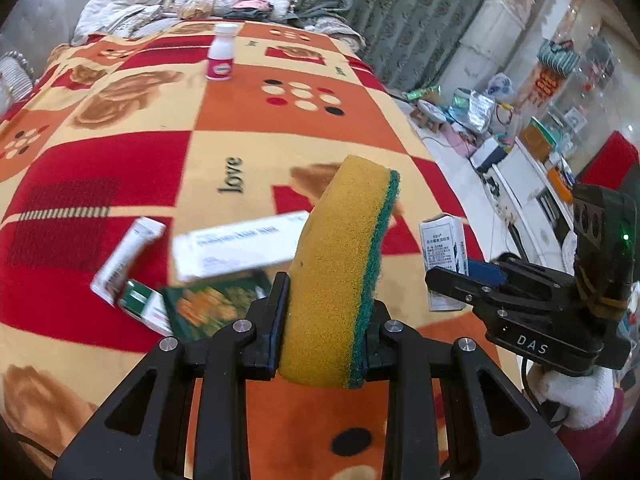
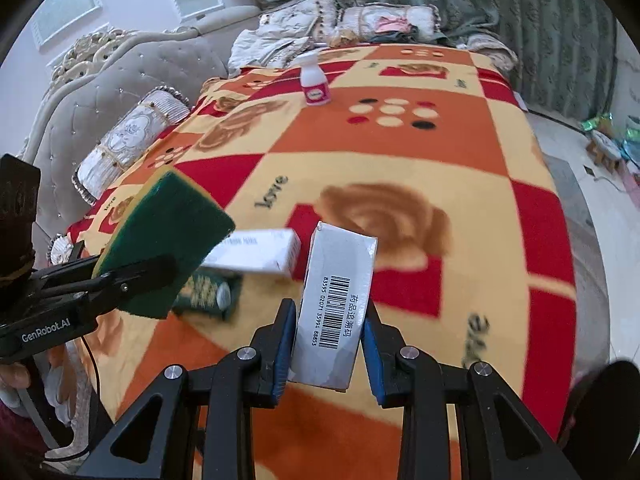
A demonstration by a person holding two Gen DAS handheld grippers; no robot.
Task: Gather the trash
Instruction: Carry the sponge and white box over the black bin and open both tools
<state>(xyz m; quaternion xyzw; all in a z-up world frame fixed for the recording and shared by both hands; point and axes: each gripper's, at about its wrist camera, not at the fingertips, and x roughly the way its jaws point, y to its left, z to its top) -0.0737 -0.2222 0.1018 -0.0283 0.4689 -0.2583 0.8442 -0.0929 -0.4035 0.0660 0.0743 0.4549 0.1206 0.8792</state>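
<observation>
Trash: sponge [image 1: 340,276] pinched upright in left claw [image 1: 326,328], lifted clear of bed [image 1: 120,160] | barcoded box [image 2: 336,308] clamped in right claw [image 2: 328,344] for carrying | more boxes [image 1: 240,248] just ahead | bottle [image 1: 221,54] far ahead

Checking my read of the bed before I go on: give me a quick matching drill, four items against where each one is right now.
Items:
1. sponge
2. barcode box
3. white bottle
4. dark green packet

Places:
A. standing upright far up the blanket
B. clamped in the right gripper
C. lying flat on the blanket, partly under a long white box
D. clamped in the left gripper

Pairs: 1-D, 2-B, 3-A, 4-C
</observation>
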